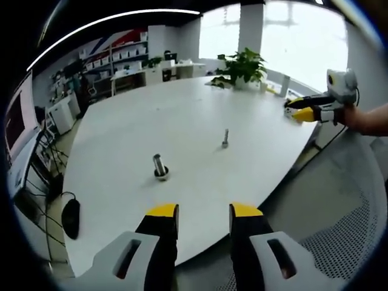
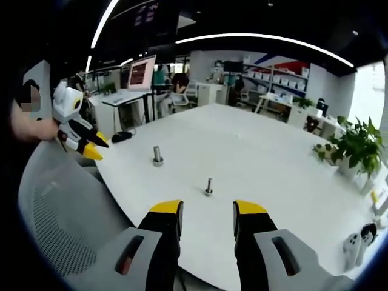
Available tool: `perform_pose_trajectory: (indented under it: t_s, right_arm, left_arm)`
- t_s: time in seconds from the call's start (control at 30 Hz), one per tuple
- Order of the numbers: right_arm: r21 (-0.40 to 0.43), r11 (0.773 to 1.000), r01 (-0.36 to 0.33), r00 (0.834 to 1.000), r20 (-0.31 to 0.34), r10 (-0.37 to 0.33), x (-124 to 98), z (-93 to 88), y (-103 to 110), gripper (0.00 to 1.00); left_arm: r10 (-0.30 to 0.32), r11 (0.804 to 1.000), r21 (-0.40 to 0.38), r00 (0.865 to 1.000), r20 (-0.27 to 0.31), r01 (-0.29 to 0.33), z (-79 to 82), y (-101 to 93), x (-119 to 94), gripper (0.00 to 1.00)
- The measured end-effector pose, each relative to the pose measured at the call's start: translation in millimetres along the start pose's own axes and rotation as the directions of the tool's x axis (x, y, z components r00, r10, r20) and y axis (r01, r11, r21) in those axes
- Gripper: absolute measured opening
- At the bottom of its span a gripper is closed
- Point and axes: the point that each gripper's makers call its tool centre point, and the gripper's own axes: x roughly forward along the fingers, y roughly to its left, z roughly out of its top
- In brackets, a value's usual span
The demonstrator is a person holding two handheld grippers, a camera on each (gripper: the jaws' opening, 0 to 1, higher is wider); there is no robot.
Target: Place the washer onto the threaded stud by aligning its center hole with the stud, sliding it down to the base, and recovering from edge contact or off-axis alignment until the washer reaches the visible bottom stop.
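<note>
Two upright metal pieces stand well apart on the white surface [image 1: 182, 121]. In the left gripper view, the thicker stud [image 1: 160, 167] with a ring-like base lies ahead and slightly left of the left gripper [image 1: 203, 212]; the slimmer bolt [image 1: 225, 138] stands farther off, toward the right gripper [image 1: 301, 111], which hovers past the surface's far edge. In the right gripper view the order reverses: the slimmer bolt [image 2: 208, 187] stands just ahead of the right gripper [image 2: 208, 211], the thicker stud [image 2: 157, 156] lies beyond, nearer the left gripper [image 2: 91, 148]. Both pieces have their long axes vertical.

The washer cannot be told with certainty; the ring at the foot of the thicker stud may be it, or a fixed base.

Left fingers [image 1: 162, 212]: moderately parted, nothing between them, touching nothing. Right fingers [image 2: 166, 209]: the same gap, likewise unloaded. Both grippers are held off the surface, near its edge; a mesh chair back [image 2: 60, 212] lies below. A potted plant [image 1: 242, 66] stands at the far side.

Judged from this, each hand is nearer one upright, and any approach is forward and down.
</note>
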Motion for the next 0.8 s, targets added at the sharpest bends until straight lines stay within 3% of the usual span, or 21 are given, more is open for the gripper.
perform_pose_trajectory:
  t_s: [0.37, 0.8]
  right_arm:
    - [0.001, 1.0, -0.012, 0.999, -0.032, 0.012, 1.7, -5.7, -0.1, 0.35]
    - [0.001, 1.0, -0.01, 0.999, -0.041, 0.01, 0.8, -9.1, -1.1, 0.35]
  left_arm:
    - [0.011, 1.0, 0.004, 0.999, 0.033, -0.011, 7.7, 0.7, -1.1, 0.32]
    - [0.015, 1.0, 0.005, 1.0, 0.024, -0.016, 6.5, 0.1, -0.4, 0.3]
